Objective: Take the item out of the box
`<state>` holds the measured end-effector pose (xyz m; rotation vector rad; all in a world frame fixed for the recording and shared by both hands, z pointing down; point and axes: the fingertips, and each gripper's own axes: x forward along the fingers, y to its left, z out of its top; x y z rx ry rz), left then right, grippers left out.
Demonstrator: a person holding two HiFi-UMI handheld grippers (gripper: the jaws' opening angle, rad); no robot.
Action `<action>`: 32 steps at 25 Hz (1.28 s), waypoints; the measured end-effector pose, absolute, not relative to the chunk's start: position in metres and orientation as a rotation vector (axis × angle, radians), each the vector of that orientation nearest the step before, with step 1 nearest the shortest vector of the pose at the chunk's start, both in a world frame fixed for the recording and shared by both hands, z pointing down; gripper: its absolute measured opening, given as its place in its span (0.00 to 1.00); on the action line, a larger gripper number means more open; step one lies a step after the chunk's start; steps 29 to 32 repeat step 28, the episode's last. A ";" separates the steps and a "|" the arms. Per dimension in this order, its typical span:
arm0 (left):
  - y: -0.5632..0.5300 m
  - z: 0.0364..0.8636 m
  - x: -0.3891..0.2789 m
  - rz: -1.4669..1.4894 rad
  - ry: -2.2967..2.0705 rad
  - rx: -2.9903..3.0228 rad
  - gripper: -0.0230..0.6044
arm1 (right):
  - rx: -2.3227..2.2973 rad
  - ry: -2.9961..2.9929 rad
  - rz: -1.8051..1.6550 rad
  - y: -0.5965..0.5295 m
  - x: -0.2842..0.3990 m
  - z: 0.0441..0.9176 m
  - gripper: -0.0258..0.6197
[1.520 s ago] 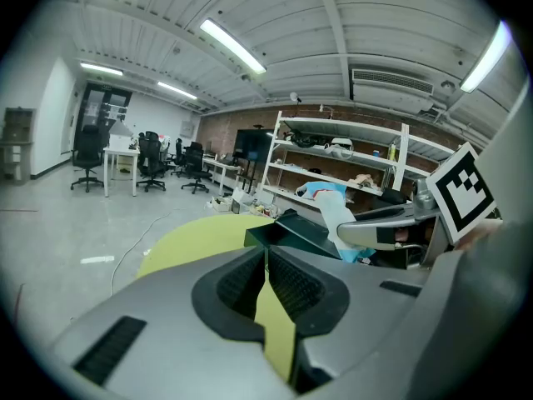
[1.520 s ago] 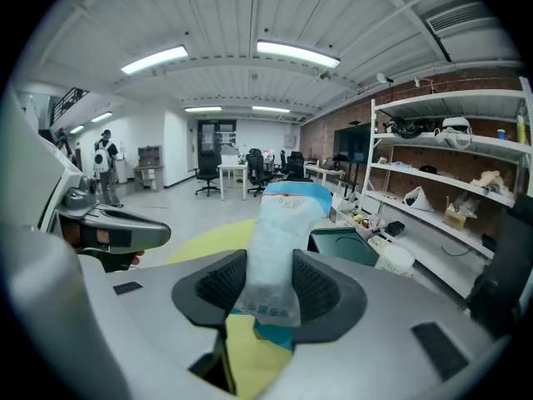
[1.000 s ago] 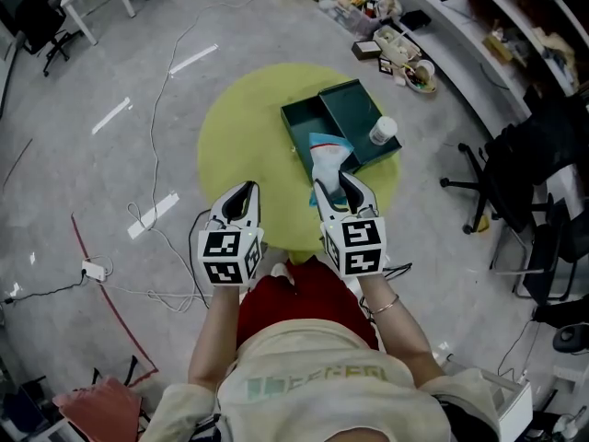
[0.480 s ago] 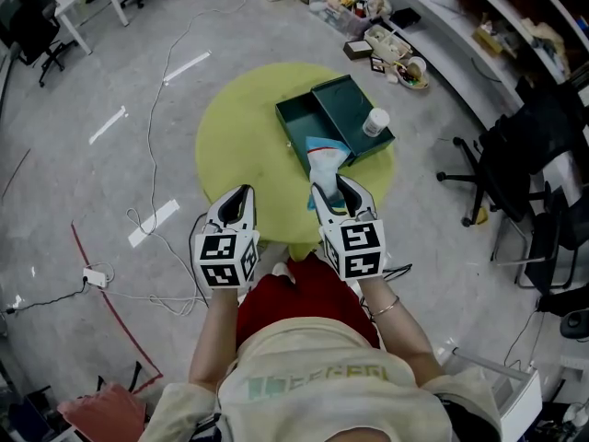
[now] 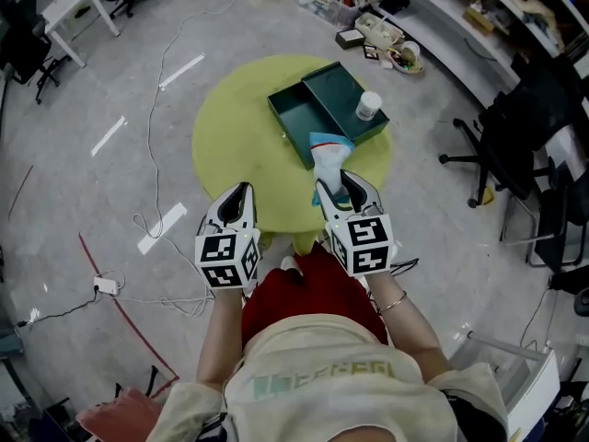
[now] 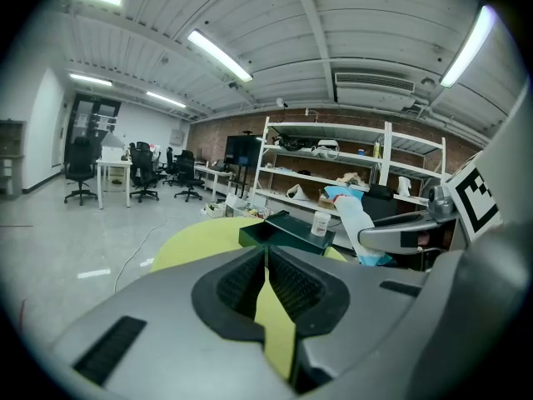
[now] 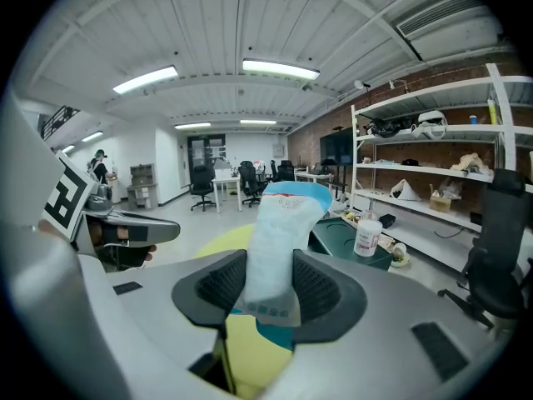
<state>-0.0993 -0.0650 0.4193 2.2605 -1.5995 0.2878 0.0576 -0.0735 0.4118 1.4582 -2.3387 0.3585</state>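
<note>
A dark green box [image 5: 296,125] stands open on the round yellow table [image 5: 239,136], its lid [image 5: 333,92] lying beside it. My right gripper [image 5: 337,188] is shut on a light-blue and white packet [image 5: 329,159], held upright above the table's near right edge, just short of the box. In the right gripper view the packet [image 7: 279,240] stands squeezed between both pads, with the box [image 7: 343,238] behind it. My left gripper [image 5: 238,201] hovers over the table's near edge, shut with nothing in it; its pads [image 6: 283,283] meet at the tips.
A white bottle [image 5: 367,106] stands on the lid. Cables [image 5: 156,201] trail over the floor left of the table. Office chairs [image 5: 502,145] stand to the right, and cluttered shelves [image 5: 386,35] run along the far side. The person's red garment [image 5: 308,288] is just below the grippers.
The head camera has shifted slightly, so the table sits a bit higher and further left in view. Both grippers hold about the same pose, the right one still gripping the packet.
</note>
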 end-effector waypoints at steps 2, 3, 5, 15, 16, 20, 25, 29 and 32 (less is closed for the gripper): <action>-0.062 0.419 -0.097 0.292 -1.596 2.267 0.09 | 1.466 -2.340 0.372 -0.070 0.061 0.412 0.35; -0.061 0.418 -0.096 0.293 -1.593 2.271 0.09 | 1.471 -2.338 0.376 -0.068 0.062 0.412 0.35; -0.059 0.418 -0.095 0.296 -1.587 2.279 0.09 | 1.479 -2.333 0.373 -0.065 0.064 0.412 0.35; -0.048 0.407 -0.088 0.298 -1.559 2.314 0.09 | 1.535 -2.322 0.378 -0.051 0.074 0.401 0.35; -0.046 0.406 -0.087 0.297 -1.555 2.318 0.09 | 1.540 -2.321 0.379 -0.049 0.075 0.400 0.35; -0.042 0.405 -0.084 0.295 -1.539 2.330 0.09 | 1.547 -2.317 0.381 -0.042 0.078 0.399 0.35; -0.036 0.408 -0.080 0.296 -1.521 2.339 0.09 | 1.546 -2.314 0.381 -0.034 0.080 0.402 0.35; -0.030 0.414 -0.075 0.298 -1.516 2.344 0.09 | 1.548 -2.316 0.381 -0.028 0.083 0.409 0.35; -0.030 0.414 -0.075 0.298 -1.516 2.344 0.09 | 1.548 -2.316 0.381 -0.028 0.083 0.409 0.35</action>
